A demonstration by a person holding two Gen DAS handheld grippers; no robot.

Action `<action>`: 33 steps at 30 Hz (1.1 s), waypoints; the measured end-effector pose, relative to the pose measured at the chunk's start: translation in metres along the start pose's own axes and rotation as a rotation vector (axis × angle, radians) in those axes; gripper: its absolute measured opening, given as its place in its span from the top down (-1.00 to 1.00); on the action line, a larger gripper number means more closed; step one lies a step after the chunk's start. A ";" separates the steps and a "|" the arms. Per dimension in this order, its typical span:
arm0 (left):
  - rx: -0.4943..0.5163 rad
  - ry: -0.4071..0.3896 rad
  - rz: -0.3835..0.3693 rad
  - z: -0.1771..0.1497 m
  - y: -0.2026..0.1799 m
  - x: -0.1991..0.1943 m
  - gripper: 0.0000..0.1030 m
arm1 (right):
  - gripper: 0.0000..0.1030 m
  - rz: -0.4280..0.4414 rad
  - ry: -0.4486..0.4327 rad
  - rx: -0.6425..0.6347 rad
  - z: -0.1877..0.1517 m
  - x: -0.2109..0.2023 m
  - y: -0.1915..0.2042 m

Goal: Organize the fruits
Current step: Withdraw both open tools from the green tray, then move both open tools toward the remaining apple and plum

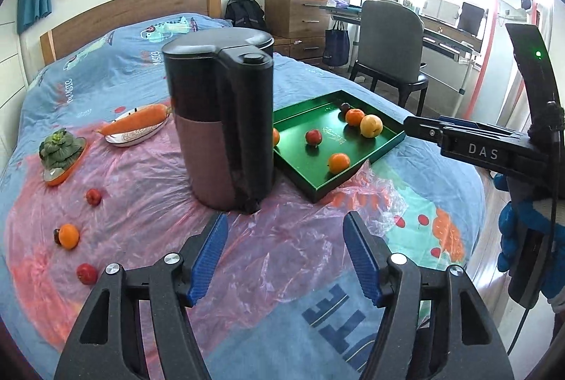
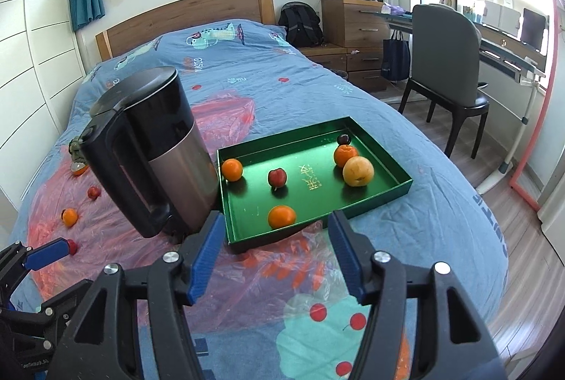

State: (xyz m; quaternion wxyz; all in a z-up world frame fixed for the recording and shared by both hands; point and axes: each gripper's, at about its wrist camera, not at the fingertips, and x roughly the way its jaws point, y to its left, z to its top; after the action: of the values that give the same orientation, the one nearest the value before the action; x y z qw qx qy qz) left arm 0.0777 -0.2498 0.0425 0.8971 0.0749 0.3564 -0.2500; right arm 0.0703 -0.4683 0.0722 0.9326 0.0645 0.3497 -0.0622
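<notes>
A: Both are hanging over the near edge of the bed with nothing in them; the left gripper (image 1: 285,260) is standing partly spread, the right gripper (image 2: 273,256) is gaping wider, and its jaws are framing the near rim of the green tray (image 2: 399,193) without touching it.

B: Where are the fruits sitting?

A: Six are lying loose in the tray, the yellow apple (image 2: 358,171) at its far right; four are waiting on the pink plastic sheet (image 1: 148,175) at the left, among them an orange (image 1: 68,236) and a red fruit (image 1: 87,273).

B: What is worrying you?

A: The black kettle (image 1: 226,119) is standing between the tray and the strays; a carry across may be clipping it; the sheet is looking slick, so round fruit may be rolling off the soft bed.
</notes>
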 end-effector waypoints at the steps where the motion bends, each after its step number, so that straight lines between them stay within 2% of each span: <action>1: -0.006 0.002 0.005 -0.003 0.003 -0.002 -0.20 | -0.76 0.000 0.002 -0.001 -0.003 -0.003 0.003; 13: -0.074 0.013 0.096 -0.058 0.050 -0.039 -0.20 | -0.76 0.037 0.050 -0.036 -0.040 -0.027 0.050; 23: -0.204 0.015 0.192 -0.101 0.124 -0.059 -0.20 | -0.76 0.117 0.064 -0.119 -0.053 -0.029 0.122; 33: -0.325 0.018 0.290 -0.139 0.196 -0.070 -0.20 | -0.76 0.207 0.107 -0.201 -0.070 -0.006 0.194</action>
State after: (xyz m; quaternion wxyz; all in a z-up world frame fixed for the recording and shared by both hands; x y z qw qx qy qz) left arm 0.0497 -0.0093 -0.0208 0.9207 -0.0179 0.3857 -0.0569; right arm 0.0519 -0.2656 0.0384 0.9158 0.0097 0.3947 0.0734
